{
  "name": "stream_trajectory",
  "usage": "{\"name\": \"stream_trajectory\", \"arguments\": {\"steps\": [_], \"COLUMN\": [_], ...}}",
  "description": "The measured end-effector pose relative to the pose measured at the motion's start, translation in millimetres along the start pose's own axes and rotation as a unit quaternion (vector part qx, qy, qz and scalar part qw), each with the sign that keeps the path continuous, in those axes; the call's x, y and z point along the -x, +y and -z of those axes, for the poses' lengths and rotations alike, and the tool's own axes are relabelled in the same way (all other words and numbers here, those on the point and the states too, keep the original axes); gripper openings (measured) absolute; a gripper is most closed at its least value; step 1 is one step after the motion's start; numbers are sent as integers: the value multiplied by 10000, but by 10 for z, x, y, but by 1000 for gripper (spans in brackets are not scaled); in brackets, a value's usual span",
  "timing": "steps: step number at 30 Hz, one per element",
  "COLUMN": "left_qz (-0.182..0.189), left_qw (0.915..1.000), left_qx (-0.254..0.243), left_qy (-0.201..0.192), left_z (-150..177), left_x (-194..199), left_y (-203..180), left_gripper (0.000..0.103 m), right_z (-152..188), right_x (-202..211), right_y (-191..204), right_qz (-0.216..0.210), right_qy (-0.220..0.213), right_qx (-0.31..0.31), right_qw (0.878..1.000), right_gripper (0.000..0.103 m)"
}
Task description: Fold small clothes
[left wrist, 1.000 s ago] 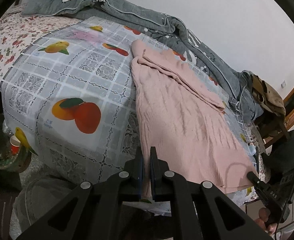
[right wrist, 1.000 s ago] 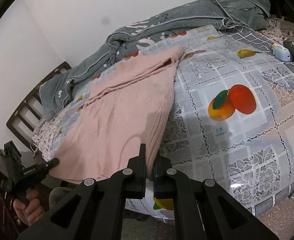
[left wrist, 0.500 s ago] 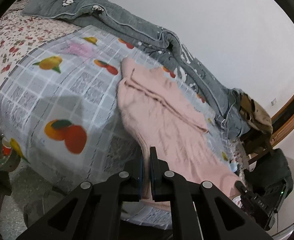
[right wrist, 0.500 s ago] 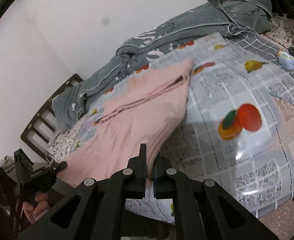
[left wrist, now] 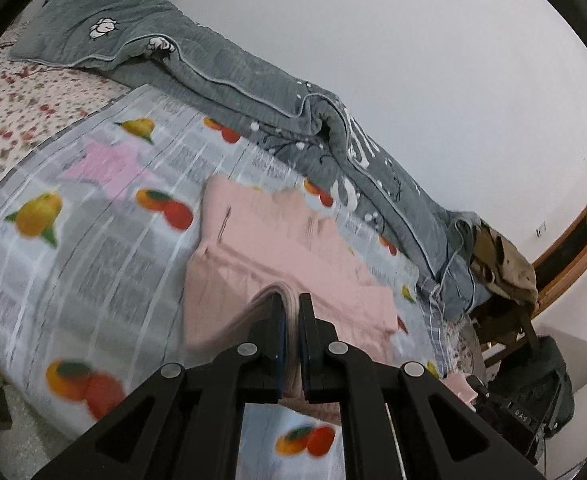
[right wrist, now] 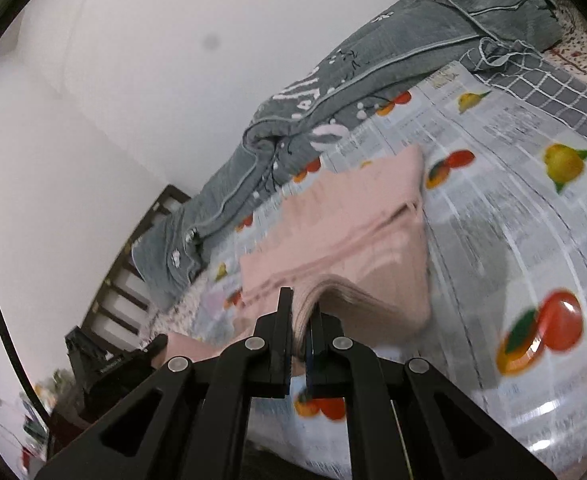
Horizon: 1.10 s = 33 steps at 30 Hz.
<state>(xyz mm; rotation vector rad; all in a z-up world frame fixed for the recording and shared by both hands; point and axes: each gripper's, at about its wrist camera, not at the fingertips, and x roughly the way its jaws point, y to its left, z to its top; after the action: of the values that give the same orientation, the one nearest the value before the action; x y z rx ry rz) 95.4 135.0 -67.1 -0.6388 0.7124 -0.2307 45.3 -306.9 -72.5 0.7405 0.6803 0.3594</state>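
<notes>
Hem of the pale pink ribbed-knit garment (left wrist: 293, 256), flat on the fruit-print plastic sheet (left wrist: 73, 240) a second earlier, had risen, pinched by both black grippers, left (left wrist: 289, 312) and right (right wrist: 302, 312); fold underway.

Pink garment (left wrist: 277, 248); grey-white checked bed cover (left wrist: 93, 264), orange-fruit print; grey quilt (left wrist: 229, 76), white flowers; black grippers (left wrist: 289, 320).
</notes>
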Motion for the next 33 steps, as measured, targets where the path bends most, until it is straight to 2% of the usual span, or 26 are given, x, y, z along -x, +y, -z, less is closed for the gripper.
{"name": "stream_trajectory", "arguments": {"steps": [8, 12, 26, 28, 29, 30, 31, 32, 33], "left_qz": [-51, -61, -323, -160, -65, -1, -3, -48, -91], "left_qw": [9998, 9997, 9984, 9985, 9984, 9980, 9979, 9980, 9984], "left_qx": [71, 200, 439, 459, 484, 505, 510, 491, 438], "left_qy": [-161, -131, 150, 245, 302, 375, 403, 395, 357], "left_z": [-477, -643, -1093, -1150, -1176, -1211, -1241, -1258, -1273], "left_x": [-478, -727, -1687, -1842, -1902, -1970, -2015, -2030, -2032], "left_y": [-61, -13, 283, 303, 318, 338, 355, 363, 374], "left_gripper": [6, 6, 6, 7, 13, 27, 34, 45, 53], "right_z": [-517, -729, -1277, -1335, -1358, -1387, -1405, -1410, -1411], "right_x": [-405, -653, -1599, -1757, -1826, -1915, -1974, -2000, -2002], "right_y": [-24, -72, -321, -377, -410, -446, -469, -482, -483], "right_qz": [11, -69, 200, 350, 387, 421, 455, 550, 645], "right_qy": [-126, -51, 177, 210, 227, 273, 310, 306, 269], "right_qx": [-139, -224, -146, -121, -115, -76, 24, 160, 267], "right_qw": [9998, 9997, 9995, 9991, 9989, 9987, 9985, 9979, 9972], "right_gripper": [5, 5, 5, 5, 8, 11, 16, 23, 25]}}
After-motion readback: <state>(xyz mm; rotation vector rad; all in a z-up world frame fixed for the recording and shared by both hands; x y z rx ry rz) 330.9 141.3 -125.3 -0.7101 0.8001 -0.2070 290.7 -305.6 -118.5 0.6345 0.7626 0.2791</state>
